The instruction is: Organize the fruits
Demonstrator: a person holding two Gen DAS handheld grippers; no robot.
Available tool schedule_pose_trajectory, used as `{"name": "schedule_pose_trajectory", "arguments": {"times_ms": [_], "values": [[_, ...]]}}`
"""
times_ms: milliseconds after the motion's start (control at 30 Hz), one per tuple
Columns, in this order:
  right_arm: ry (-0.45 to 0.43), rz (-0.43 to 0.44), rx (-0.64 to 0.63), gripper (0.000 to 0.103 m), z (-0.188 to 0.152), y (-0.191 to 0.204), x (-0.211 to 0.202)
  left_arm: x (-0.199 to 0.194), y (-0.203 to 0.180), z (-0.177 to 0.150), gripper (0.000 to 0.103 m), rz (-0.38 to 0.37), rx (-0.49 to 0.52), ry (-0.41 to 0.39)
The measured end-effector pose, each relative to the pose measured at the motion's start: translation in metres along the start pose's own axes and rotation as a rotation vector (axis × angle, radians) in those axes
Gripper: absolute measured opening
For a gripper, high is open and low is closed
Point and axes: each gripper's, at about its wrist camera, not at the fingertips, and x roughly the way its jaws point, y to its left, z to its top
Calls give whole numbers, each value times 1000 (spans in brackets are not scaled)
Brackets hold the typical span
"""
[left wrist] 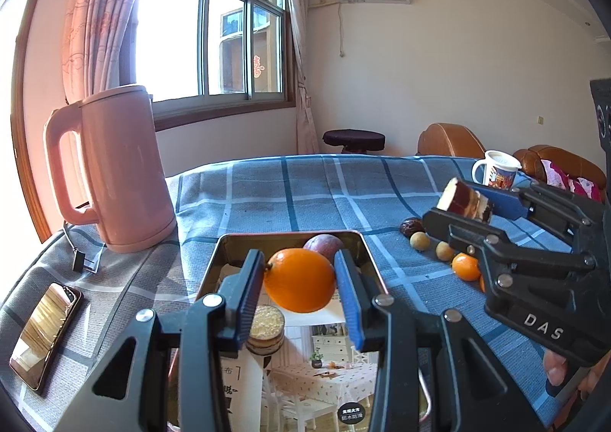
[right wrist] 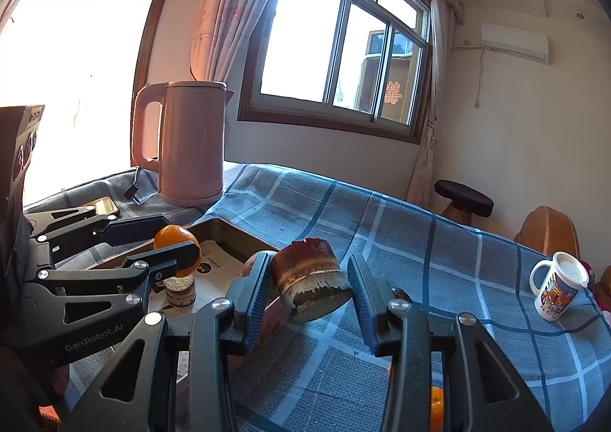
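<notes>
My left gripper is shut on an orange and holds it above a metal tray. Inside the tray lie a purple passion fruit and a small layered cake. To the right, my right gripper is shut on a brown layered cake piece, tilted and lifted off the cloth. In the right wrist view that cake piece sits between the right gripper's pads. The left gripper with the orange hangs over the tray.
Loose on the checked cloth right of the tray are a dark date, two small yellow fruits and a small orange. A pink kettle and a phone stand left. A printed mug is far right.
</notes>
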Motion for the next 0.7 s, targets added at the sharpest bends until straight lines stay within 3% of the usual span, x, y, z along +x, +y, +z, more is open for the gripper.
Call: {"name": "schedule_pose_trajectory", "arguments": {"times_ms": [700], "values": [[59,112,-30,43,-8,31,26,4,28,-9,40,49,3,86]]}}
